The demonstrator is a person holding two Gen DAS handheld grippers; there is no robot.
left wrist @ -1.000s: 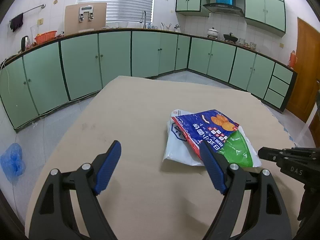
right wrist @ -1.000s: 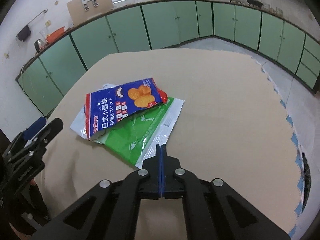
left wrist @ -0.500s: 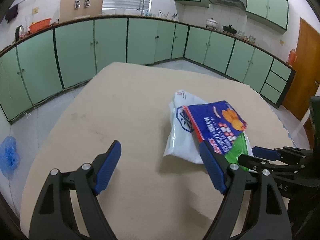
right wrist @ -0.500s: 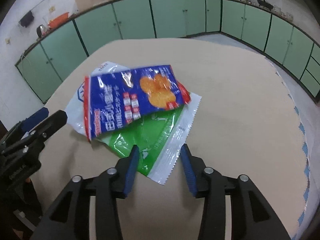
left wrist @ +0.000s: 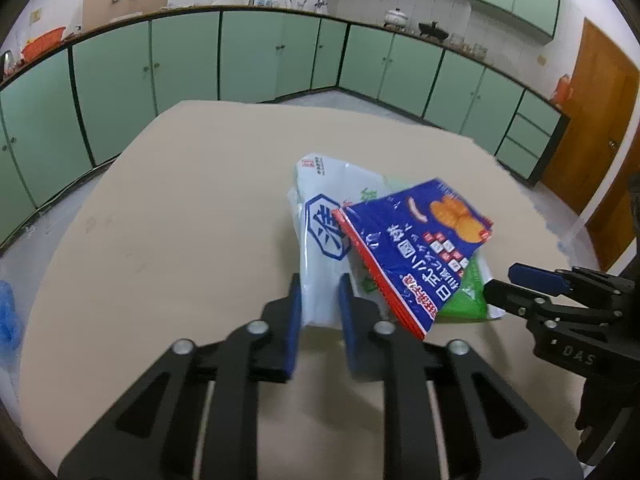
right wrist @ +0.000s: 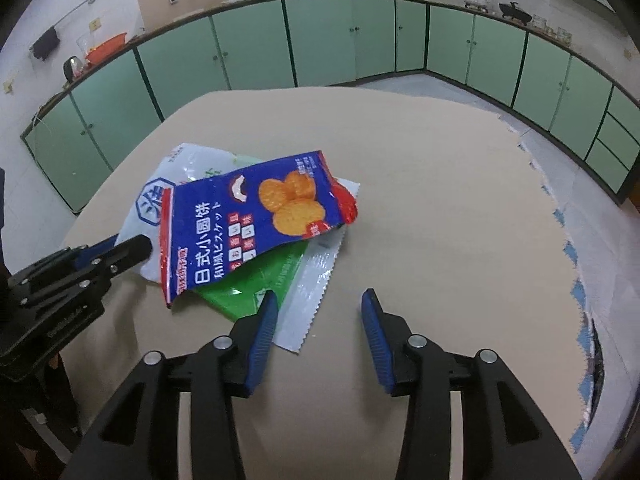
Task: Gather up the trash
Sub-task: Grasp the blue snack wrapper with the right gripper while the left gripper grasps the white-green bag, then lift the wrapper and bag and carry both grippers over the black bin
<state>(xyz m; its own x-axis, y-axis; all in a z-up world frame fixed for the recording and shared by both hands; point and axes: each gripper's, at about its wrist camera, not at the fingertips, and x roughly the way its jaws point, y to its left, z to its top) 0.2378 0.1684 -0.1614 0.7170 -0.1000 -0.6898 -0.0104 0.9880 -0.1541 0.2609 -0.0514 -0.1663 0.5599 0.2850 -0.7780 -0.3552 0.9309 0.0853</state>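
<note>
Three flat wrappers lie stacked on the beige table [left wrist: 168, 216]: a white bag [left wrist: 324, 216] at the bottom, a green and silver wrapper [right wrist: 260, 280] on it, and a blue biscuit bag [left wrist: 416, 240] on top. The stack also shows in the right wrist view, with the blue bag [right wrist: 256, 220] uppermost. My left gripper [left wrist: 319, 300] is nearly shut, its pads around the near edge of the white bag. My right gripper [right wrist: 318, 308] is open, its left pad over the green wrapper's near corner.
Green kitchen cabinets [left wrist: 184, 64] run around the room behind the table. A brown door [left wrist: 592, 136] stands at the right. The table's right edge [right wrist: 576, 280] is ragged, with floor beyond. A blue bag [left wrist: 6, 312] lies on the floor at left.
My left gripper has closed from wide open onto the white bag's edge. My right gripper went from shut to open and moved up to the green wrapper.
</note>
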